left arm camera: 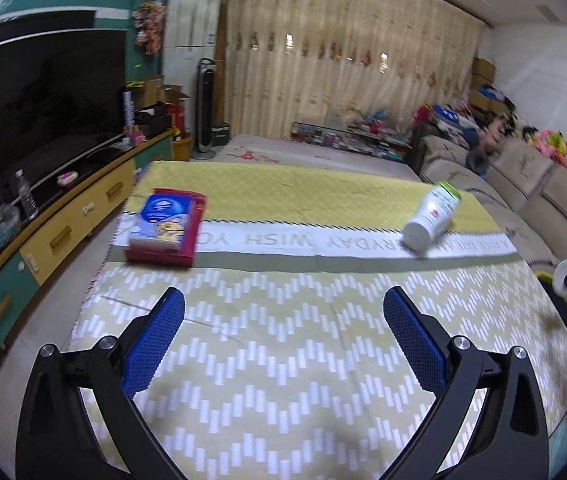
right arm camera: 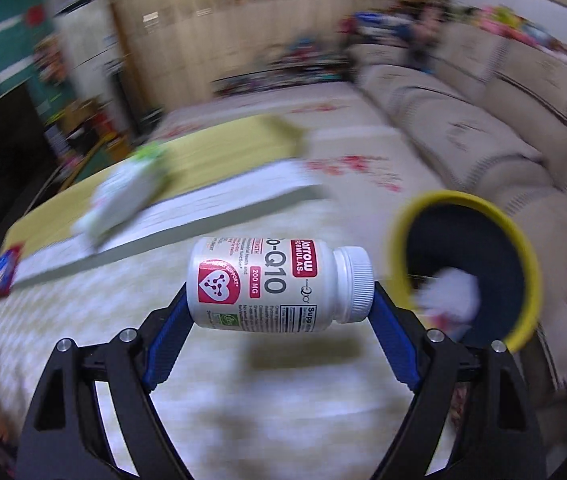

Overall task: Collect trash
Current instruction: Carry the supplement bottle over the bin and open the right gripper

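Right tool [right arm camera: 279, 300] pinches the pill bottle [right arm camera: 279, 284] end to end, sideways, so you can tip it into the bin [right arm camera: 523, 264] beside the tabletop [left arm camera: 283, 340] | left tool [left arm camera: 283, 336] spread, empty | second bottle [left arm camera: 433, 216] awaits.

big TV [left arm camera: 35, 120] sits far left on its cabinet [left arm camera: 63, 232], beige sofa [left arm camera: 531, 192] runs along the right, curtains [left arm camera: 343, 60] way back

Left gripper [left arm camera: 283, 308] jaws wide apart and empty above the table [left arm camera: 283, 360], right gripper [right arm camera: 279, 304] clamped lengthwise on a white bottle [right arm camera: 271, 284].
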Tool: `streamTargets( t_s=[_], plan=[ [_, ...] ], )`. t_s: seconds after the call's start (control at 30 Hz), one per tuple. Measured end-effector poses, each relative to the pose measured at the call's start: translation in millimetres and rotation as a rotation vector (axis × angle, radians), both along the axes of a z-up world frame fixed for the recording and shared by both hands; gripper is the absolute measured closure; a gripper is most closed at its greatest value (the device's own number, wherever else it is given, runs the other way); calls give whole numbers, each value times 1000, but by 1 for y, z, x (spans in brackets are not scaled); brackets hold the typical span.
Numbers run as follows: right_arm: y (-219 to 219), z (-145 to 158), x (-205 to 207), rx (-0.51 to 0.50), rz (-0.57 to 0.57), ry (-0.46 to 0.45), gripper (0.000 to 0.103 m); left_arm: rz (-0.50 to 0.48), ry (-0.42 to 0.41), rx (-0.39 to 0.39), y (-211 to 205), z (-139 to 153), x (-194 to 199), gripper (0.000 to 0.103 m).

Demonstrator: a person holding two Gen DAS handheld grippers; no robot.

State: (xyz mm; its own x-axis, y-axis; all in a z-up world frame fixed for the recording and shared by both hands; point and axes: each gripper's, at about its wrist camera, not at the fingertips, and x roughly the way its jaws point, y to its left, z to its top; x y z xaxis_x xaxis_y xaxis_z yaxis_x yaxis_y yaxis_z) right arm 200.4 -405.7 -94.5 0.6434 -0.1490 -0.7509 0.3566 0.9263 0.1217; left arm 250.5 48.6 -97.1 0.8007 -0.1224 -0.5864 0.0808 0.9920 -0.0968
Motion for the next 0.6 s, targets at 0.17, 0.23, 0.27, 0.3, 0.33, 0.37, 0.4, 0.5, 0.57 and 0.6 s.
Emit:
streamTargets(
  t_s=[0.17, 0.23, 0.27, 0.3, 0.33, 0.37, 0.4, 0.5, 0.57, 0.6],
  plan=[
    [-75, -25, -11, -4, -173, 60, 23, -56, 0, 50, -20, 4, -1, 5],
    [-97, -38, -8, 2, -207, 92, 23, -80, 7, 52, -26, 8, -2, 5],
    [-102, -43, -7, 2, -219, 101, 23, -95, 13, 53, -31, 10, -3, 5],
    [-109, -48, -6, 4, -230, 108, 23, -109, 19, 53, -36, 12, -3, 5],
    [-114, -53, -3, 7, -238, 115, 23, -116, 21, 54, -38, 13, -3, 5],
    [-119, -60, 1, 15, -248, 127, 23, -130, 23, 56, -43, 16, -3, 5],
    [-124, -65, 4, 21, -254, 138, 23, -145, 26, 59, -47, 18, -3, 5],
    [-138, -79, 10, 94, -270, 175, 23, -191, 34, 77, -64, 26, -1, 5],
    [-143, -77, 8, 100, -281, 155, 23, -232, 47, 82, -76, 30, 3, 5],
    [-142, -73, 6, 81, -283, 146, 23, -251, 53, 87, -82, 32, 5, 5]
  ],
)
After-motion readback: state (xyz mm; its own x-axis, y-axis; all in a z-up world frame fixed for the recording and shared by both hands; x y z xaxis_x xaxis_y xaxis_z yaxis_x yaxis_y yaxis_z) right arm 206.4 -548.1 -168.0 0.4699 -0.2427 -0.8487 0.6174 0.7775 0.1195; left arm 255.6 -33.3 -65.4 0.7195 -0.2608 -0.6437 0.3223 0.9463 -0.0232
